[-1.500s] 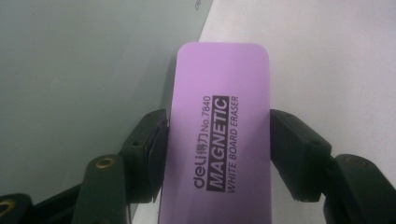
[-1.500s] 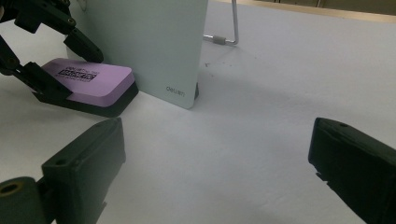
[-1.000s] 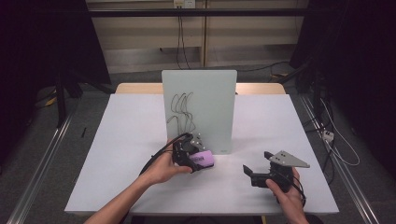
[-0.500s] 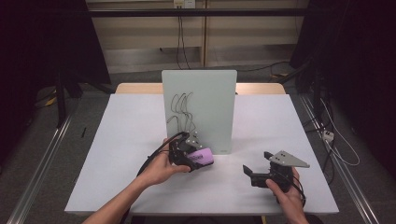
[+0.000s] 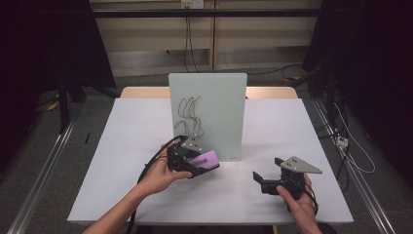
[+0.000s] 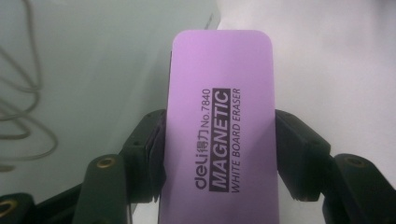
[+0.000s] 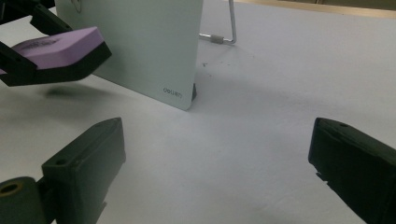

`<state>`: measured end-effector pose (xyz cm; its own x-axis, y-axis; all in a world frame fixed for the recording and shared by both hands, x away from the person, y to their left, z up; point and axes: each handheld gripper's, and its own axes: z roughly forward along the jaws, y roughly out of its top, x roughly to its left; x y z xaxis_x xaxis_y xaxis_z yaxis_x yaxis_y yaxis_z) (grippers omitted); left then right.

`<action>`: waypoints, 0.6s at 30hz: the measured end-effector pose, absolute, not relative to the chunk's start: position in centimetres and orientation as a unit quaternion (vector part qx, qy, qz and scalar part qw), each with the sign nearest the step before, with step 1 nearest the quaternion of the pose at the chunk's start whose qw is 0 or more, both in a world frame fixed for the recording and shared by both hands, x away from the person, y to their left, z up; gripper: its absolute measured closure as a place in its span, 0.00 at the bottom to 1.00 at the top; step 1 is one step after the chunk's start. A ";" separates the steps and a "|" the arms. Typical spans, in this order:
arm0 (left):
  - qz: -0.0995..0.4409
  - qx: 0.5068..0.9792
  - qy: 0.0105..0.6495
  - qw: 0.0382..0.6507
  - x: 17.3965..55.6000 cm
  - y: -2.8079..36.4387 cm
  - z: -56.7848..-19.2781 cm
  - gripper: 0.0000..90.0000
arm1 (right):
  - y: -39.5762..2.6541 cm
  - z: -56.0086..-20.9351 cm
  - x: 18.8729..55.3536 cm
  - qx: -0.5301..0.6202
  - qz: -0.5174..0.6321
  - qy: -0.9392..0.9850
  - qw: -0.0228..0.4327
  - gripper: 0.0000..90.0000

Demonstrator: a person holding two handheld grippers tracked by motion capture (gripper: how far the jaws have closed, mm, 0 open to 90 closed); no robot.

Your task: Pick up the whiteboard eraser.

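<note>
Your left gripper (image 5: 207, 163) clamps the purple eraser (image 6: 222, 135), black-printed "MAGNETIC WHITE BOARD ERASER", off the table at the scribbled whiteboard's (image 5: 214, 102) seven o'clock; your right gripper's (image 5: 257, 181) jaws stand apart.

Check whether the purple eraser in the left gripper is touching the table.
Apart. In the right gripper view the eraser hangs above the table, with a shadow below it and bare surface between.

White table (image 5: 146, 131), rectangular, matte top; a wood-coloured edge shows along its far side. 1 pale green whiteboard (image 5: 214, 97) stands upright near the table's middle on a wire stand (image 7: 229, 28), with dark scribbled lines on its face. Small dark specks lie on the top beside the stand.
</note>
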<state>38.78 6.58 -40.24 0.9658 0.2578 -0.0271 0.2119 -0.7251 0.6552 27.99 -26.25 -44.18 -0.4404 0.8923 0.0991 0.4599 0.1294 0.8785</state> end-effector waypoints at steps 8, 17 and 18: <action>0.043 0.918 0.135 0.371 38.9 7.5 -39.4 0.45 | -26.4 -44.2 27.9 0.475 0.459 0.713 0.235 0.04; 0.062 0.897 0.147 0.412 38.5 9.0 -37.0 0.45 | -26.3 -44.2 28.0 0.469 0.460 0.717 0.233 0.04; 0.067 0.895 0.147 0.415 38.5 9.2 -36.8 0.45 | -26.3 -44.2 28.0 0.469 0.460 0.717 0.233 0.04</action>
<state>38.50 9.21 -36.75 0.9479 0.3186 -0.0026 0.2080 -0.6127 0.7625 27.98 -26.29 -44.20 -0.4510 0.8871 0.0982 0.4594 0.1363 0.8777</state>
